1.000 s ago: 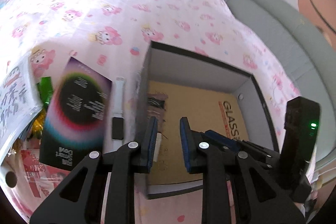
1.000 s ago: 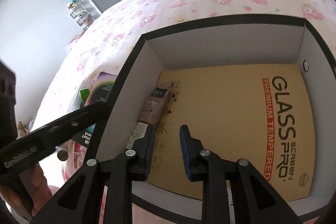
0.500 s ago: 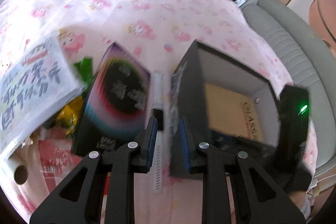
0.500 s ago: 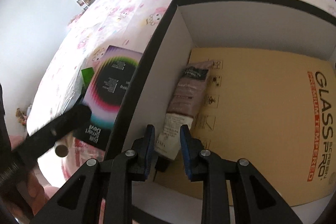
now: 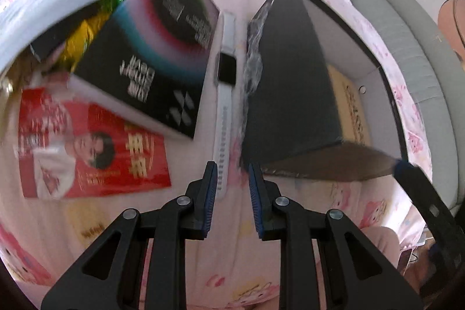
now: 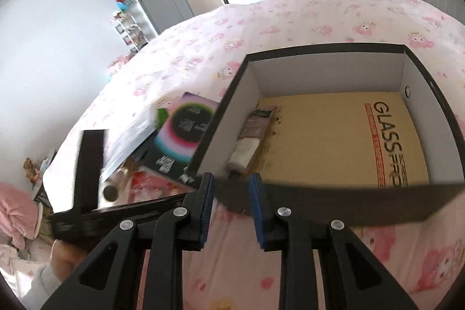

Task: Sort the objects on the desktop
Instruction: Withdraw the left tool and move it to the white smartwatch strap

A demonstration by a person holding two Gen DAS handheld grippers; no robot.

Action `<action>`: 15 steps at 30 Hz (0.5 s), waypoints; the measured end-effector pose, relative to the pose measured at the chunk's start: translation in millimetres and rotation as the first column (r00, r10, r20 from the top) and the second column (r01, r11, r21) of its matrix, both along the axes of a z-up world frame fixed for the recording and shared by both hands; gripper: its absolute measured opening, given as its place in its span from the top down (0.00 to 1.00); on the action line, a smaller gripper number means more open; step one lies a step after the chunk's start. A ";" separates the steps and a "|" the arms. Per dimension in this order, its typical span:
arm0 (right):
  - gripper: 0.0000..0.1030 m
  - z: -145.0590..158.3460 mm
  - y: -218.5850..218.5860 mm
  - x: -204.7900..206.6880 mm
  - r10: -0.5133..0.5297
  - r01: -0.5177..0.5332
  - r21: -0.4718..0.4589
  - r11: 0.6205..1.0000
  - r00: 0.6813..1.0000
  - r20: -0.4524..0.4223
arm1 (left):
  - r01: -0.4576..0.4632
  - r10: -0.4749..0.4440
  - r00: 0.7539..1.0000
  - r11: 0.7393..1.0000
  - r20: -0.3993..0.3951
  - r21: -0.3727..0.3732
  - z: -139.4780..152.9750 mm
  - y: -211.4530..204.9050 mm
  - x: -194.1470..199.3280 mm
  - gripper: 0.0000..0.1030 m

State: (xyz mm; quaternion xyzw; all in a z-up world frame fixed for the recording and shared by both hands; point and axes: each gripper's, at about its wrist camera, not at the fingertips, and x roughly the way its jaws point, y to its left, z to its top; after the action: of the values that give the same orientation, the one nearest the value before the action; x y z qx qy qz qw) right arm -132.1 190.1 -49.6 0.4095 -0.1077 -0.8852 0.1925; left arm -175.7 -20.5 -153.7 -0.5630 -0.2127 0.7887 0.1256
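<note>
The left tongs point(image 5: 231, 185), parted and empty, hover with the white smartwatch point(image 5: 226, 95) straight ahead, its strap apparently running lengthwise away beside the box point(image 5: 287, 95); right tongs point(image 6: 231, 193), also parted, sit farther.

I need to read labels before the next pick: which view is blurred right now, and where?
Left wrist view: motion blur smears the red leaflet and the left edge; the watch stays fairly sharp. Right wrist view: the box interior and its tube are clear, but the near wall and left gripper are smeared. Fisheye bends both.
</note>
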 end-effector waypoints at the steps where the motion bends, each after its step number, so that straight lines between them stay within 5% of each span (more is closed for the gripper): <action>1: 0.78 0.3 -1.3 6.2 0.011 -0.011 -0.005 1.000 1.000 -0.007 | -0.002 0.002 1.000 1.000 0.010 -0.006 -4.0 1.0 0.2 0.80; 9: 0.78 -49.0 -19.4 3.8 0.066 -0.063 -0.039 0.997 0.994 0.089 | -0.007 0.011 0.998 0.998 0.057 -0.060 -30.6 12.5 -6.9 0.80; 15: 0.78 -70.8 -14.9 0.7 0.046 -0.044 -0.018 0.999 0.990 0.132 | 0.024 -0.022 1.000 0.997 0.022 -0.073 -24.8 23.1 0.0 0.97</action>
State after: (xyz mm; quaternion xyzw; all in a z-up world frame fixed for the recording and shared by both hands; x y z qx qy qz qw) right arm -131.4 175.2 -120.4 0.4683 -0.1177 -0.8506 0.2079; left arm -175.8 2.6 -178.6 -0.5780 -0.1787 0.7883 0.1117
